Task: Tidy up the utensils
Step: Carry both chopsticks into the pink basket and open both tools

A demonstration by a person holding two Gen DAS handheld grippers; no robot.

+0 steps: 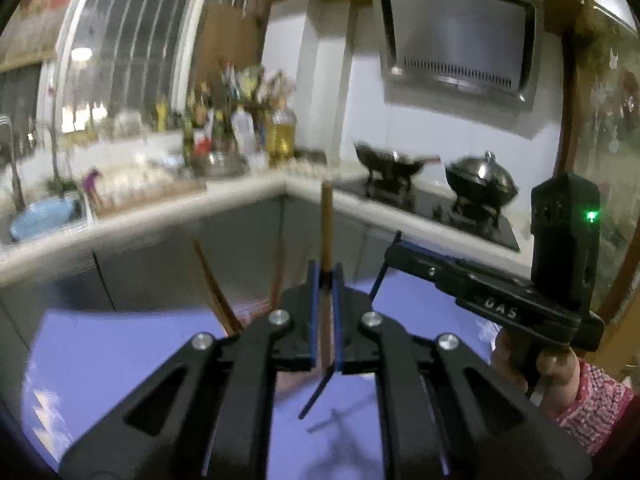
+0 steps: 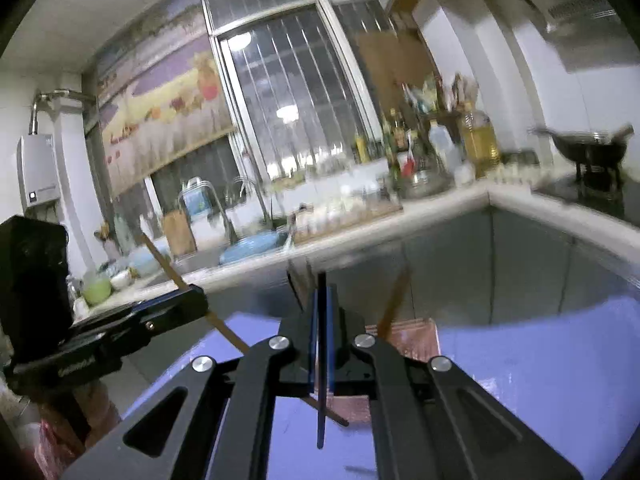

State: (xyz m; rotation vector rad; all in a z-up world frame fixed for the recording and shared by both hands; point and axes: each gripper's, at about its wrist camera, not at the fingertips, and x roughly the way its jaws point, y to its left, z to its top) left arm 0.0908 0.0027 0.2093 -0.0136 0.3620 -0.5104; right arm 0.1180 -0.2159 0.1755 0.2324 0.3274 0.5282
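My left gripper is shut on a tan wooden chopstick that stands upright above the purple table. My right gripper is shut on a thin dark blue chopstick, also seen from the left wrist view. The left gripper's body and its tan chopstick show at the left of the right wrist view. A reddish-brown holder on the table holds brown chopsticks that lean out of it; it also shows in the left wrist view.
A white L-shaped kitchen counter runs behind the table, with bottles, a blue dish at the sink, and two woks on a black stove. A range hood hangs above.
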